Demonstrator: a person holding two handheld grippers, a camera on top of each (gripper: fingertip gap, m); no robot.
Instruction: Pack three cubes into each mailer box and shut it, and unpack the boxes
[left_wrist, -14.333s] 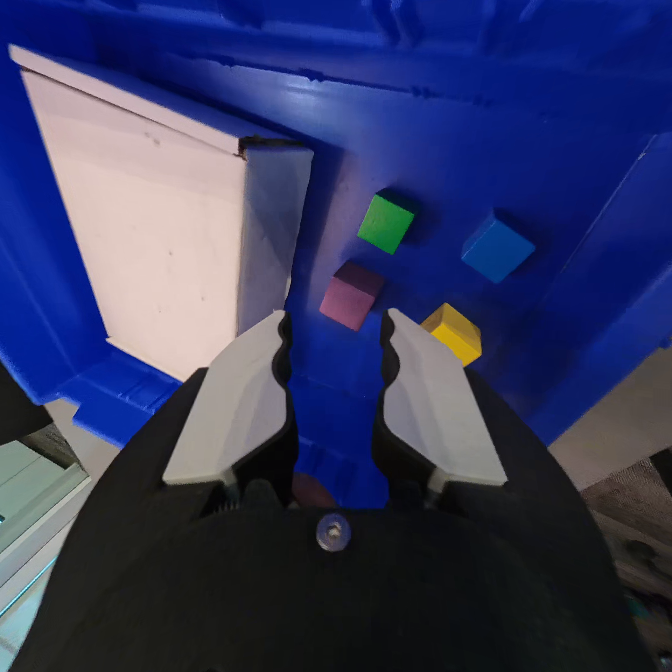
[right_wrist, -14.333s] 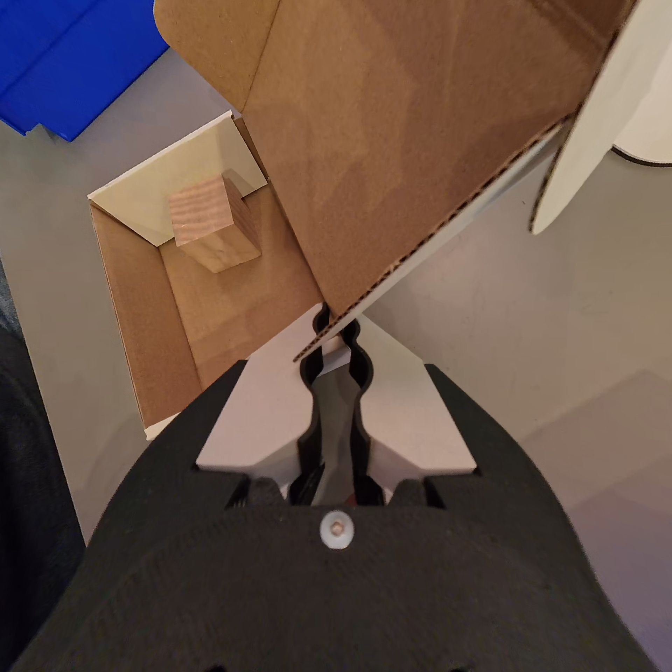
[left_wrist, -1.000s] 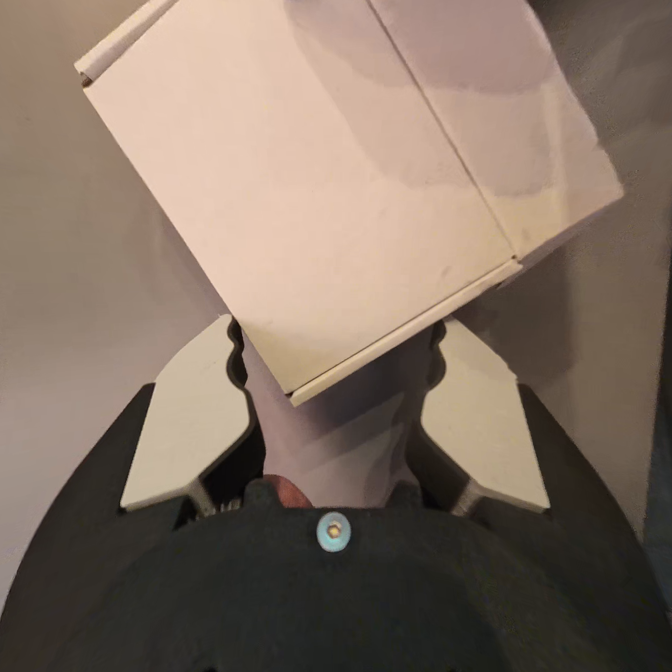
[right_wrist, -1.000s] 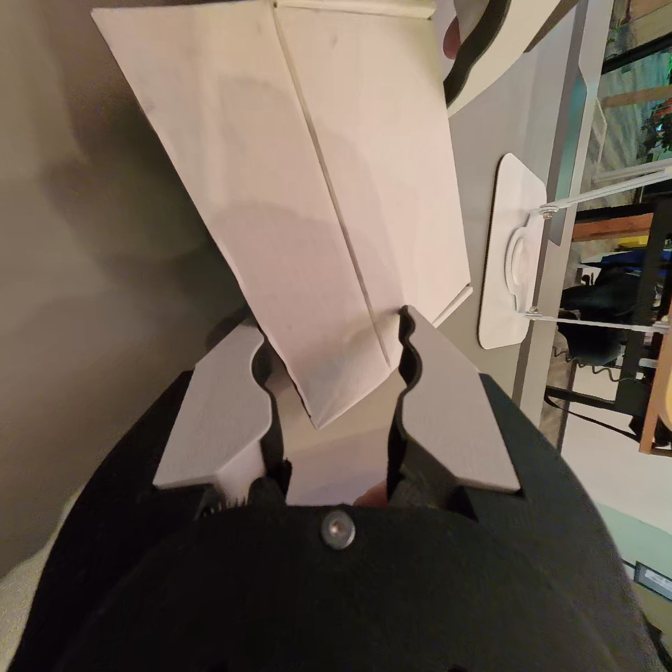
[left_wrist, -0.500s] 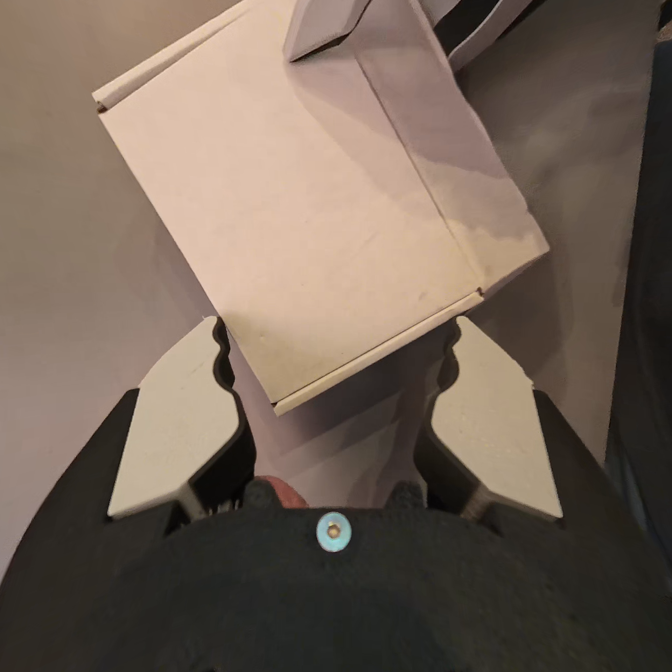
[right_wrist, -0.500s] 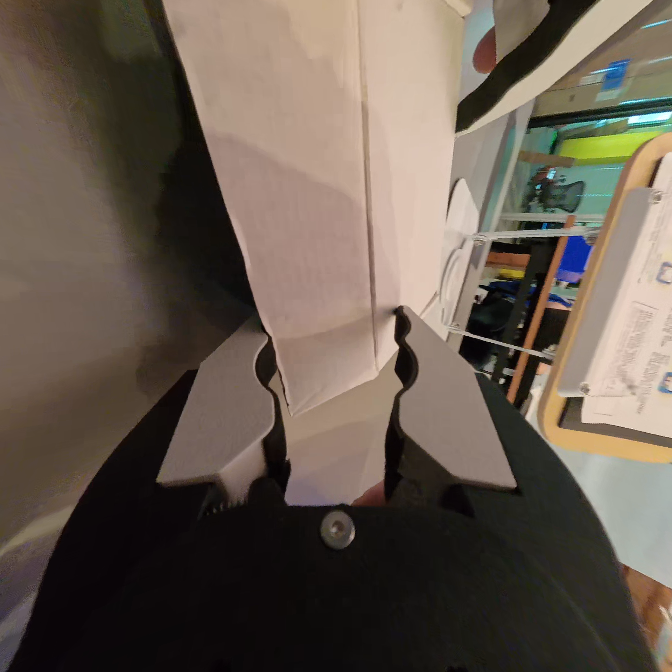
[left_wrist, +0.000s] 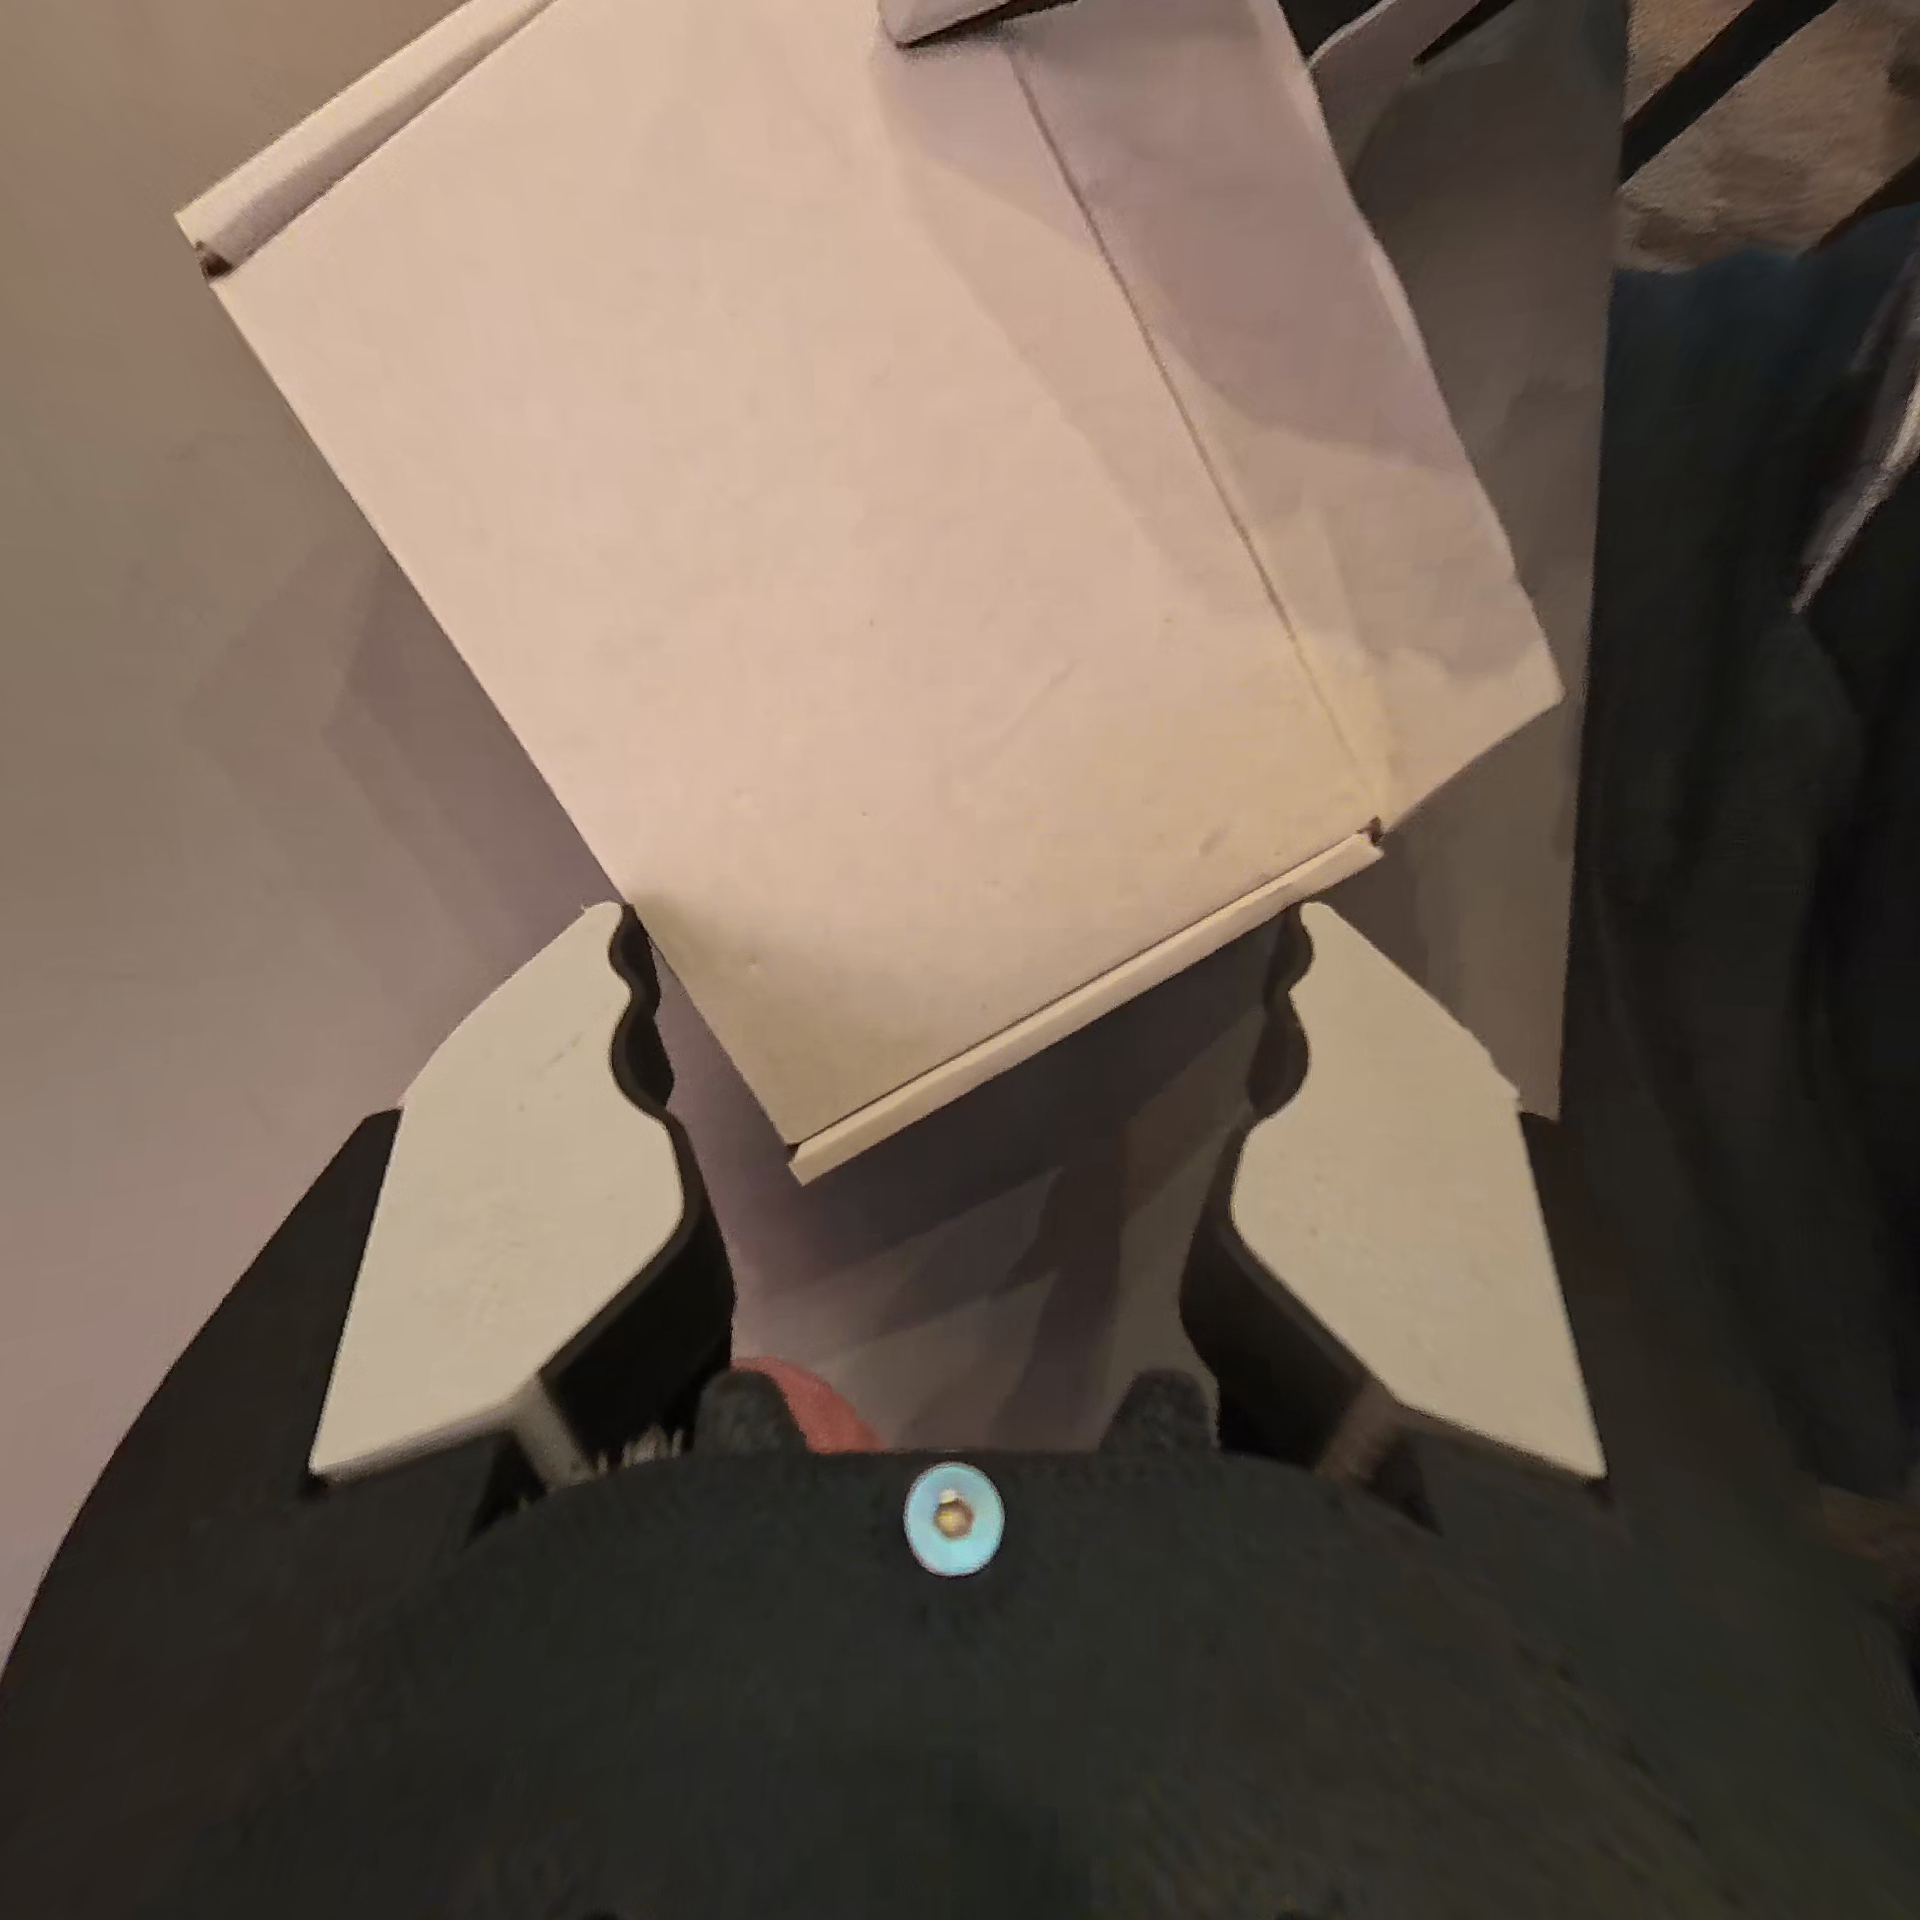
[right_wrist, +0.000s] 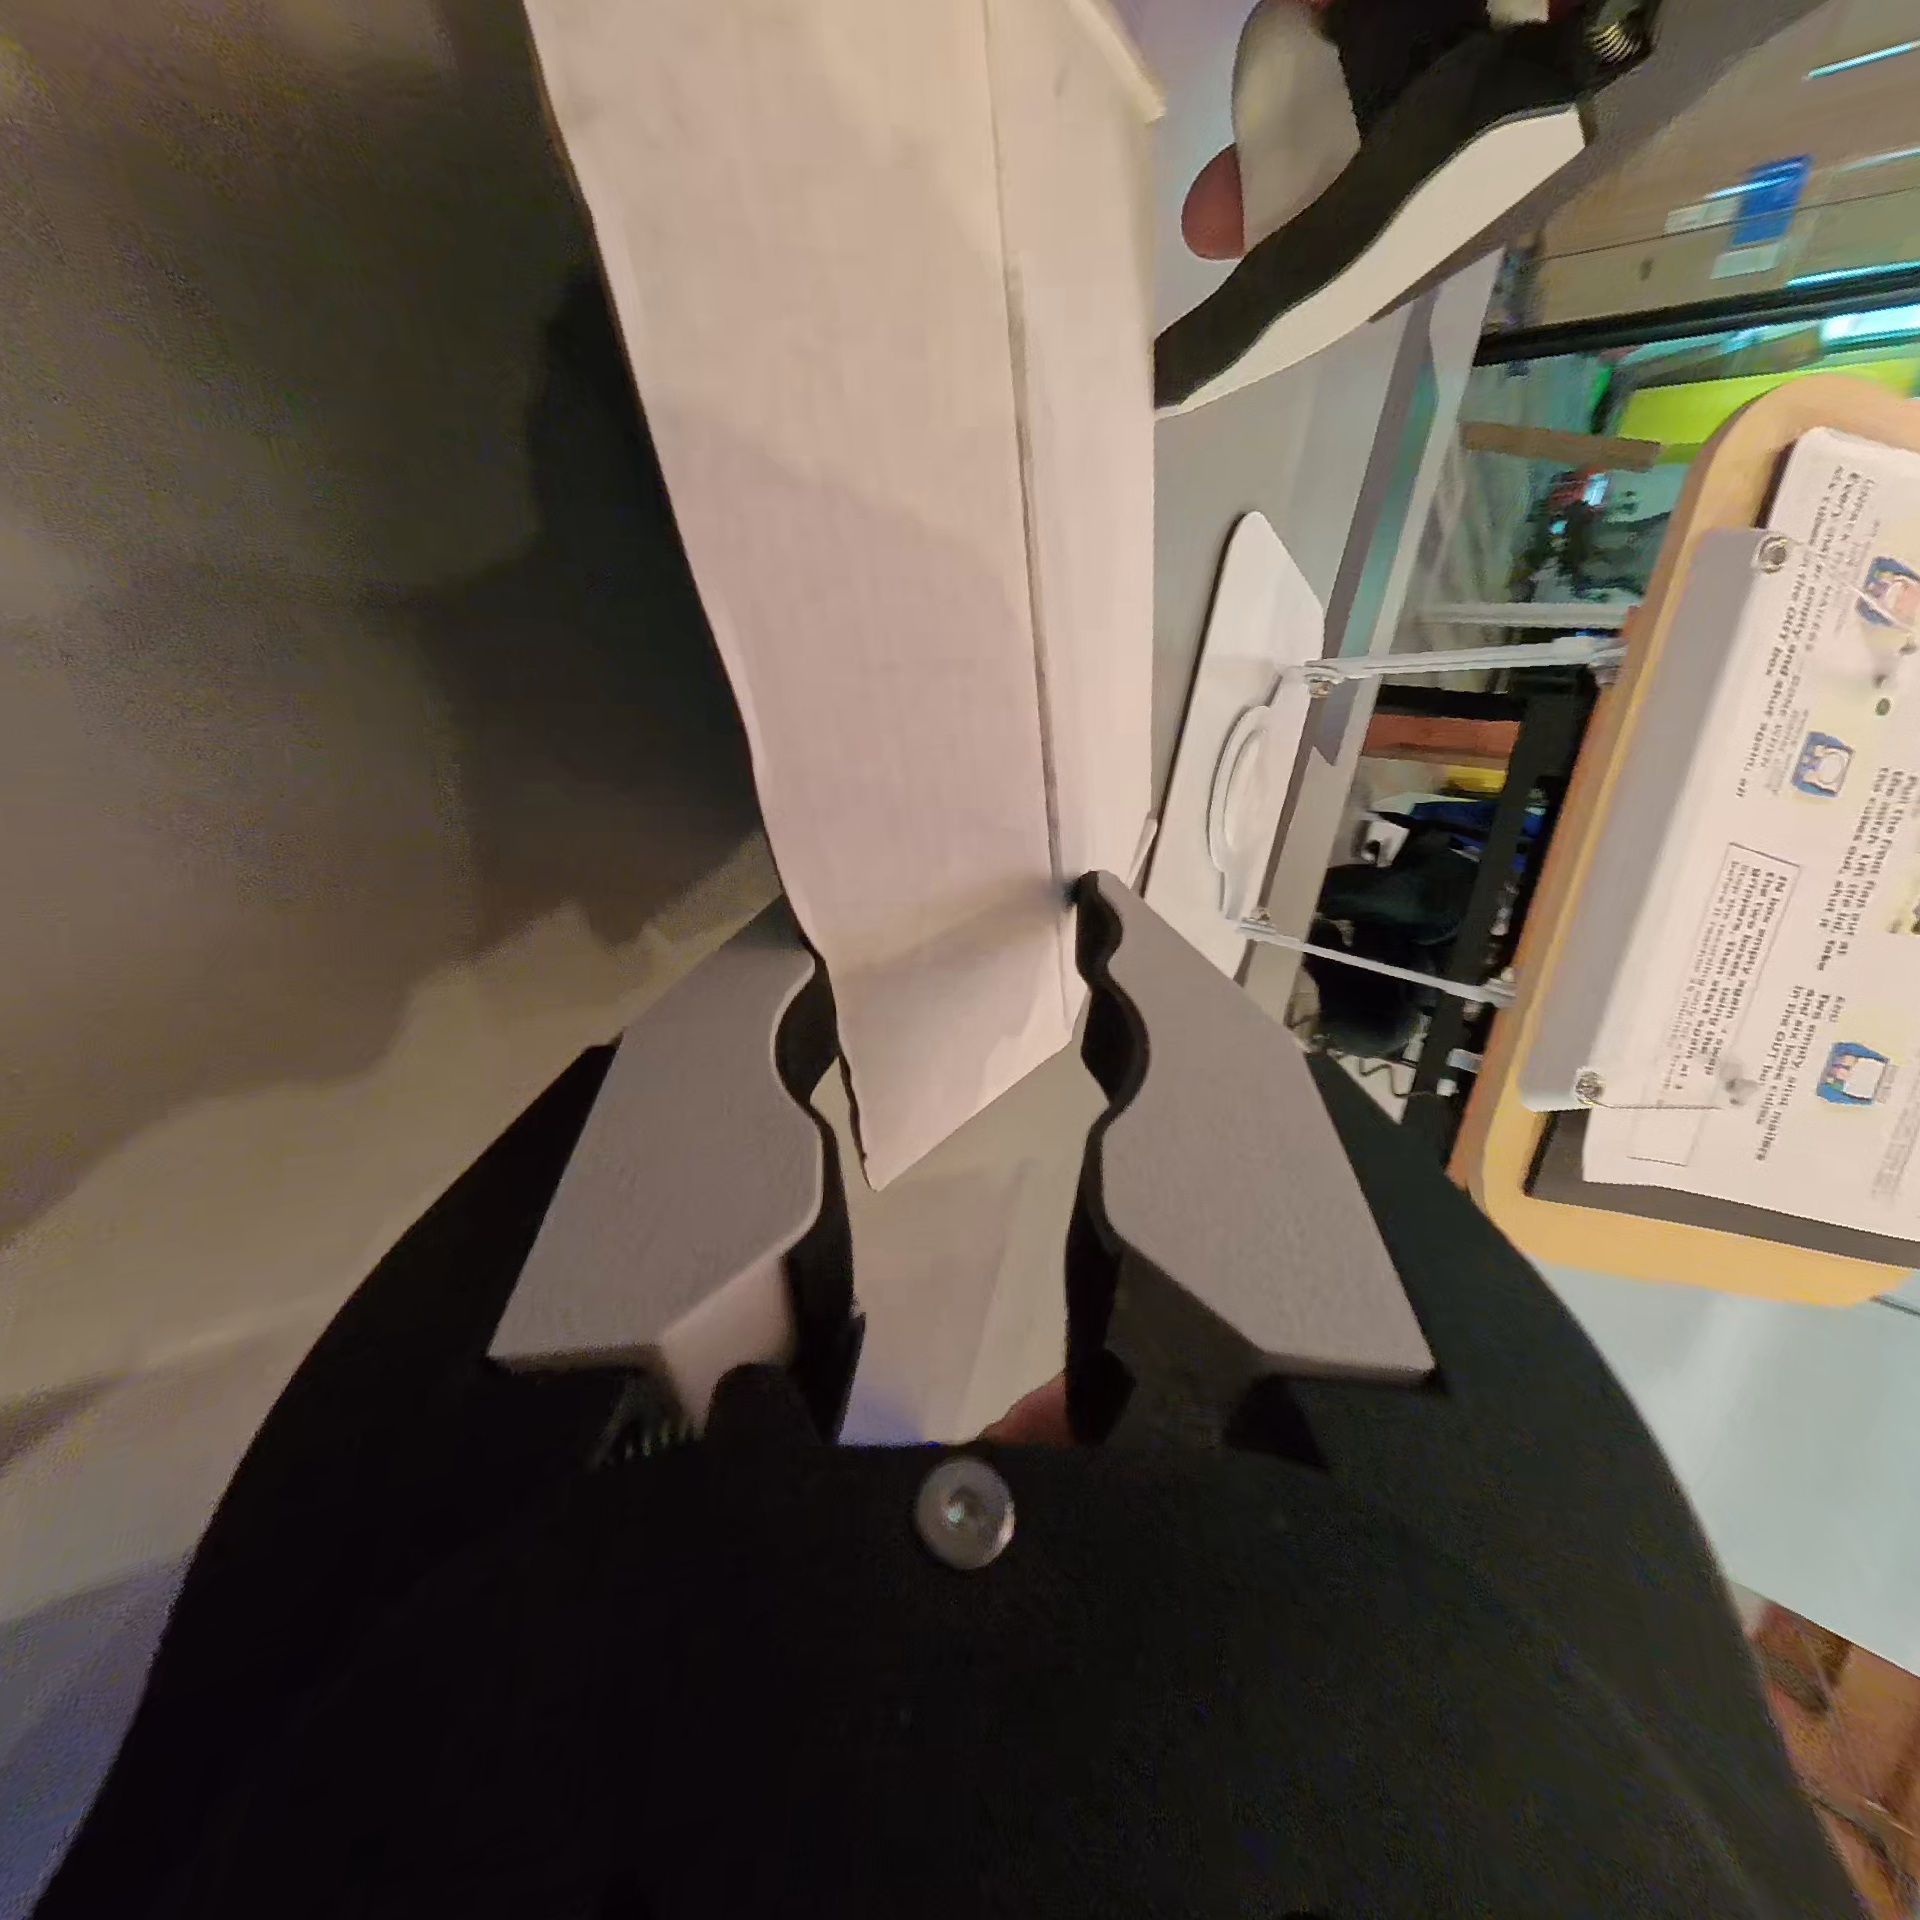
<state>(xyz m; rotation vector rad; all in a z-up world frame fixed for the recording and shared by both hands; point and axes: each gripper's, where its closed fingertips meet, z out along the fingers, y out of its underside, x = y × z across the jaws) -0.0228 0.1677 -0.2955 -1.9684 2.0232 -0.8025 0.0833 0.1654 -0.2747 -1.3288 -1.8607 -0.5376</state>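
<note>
Left gripper (left_wrist: 961, 1023): your fingers are spread wide, either side of the box's near corner; neither pad visibly touches it, so this side carries nothing.
Right gripper (right_wrist: 951, 971): your fingers straddle the narrow corner of the box, the right tip against its crease; whether they truly pinch it cannot be told.
Mailer box (left_wrist: 831, 540): white, lid closed, held tilted in the air above the grey table (left_wrist: 156, 675), between your two grippers.
Contents: hidden; the cube count cannot be checked.
Far background: an instruction board (right_wrist: 1714, 883) on a stand, beyond the table's edge.
Risk: with one corner hold at most, the box may pivot or slip, and shifting cubes could spring the lid.
</note>
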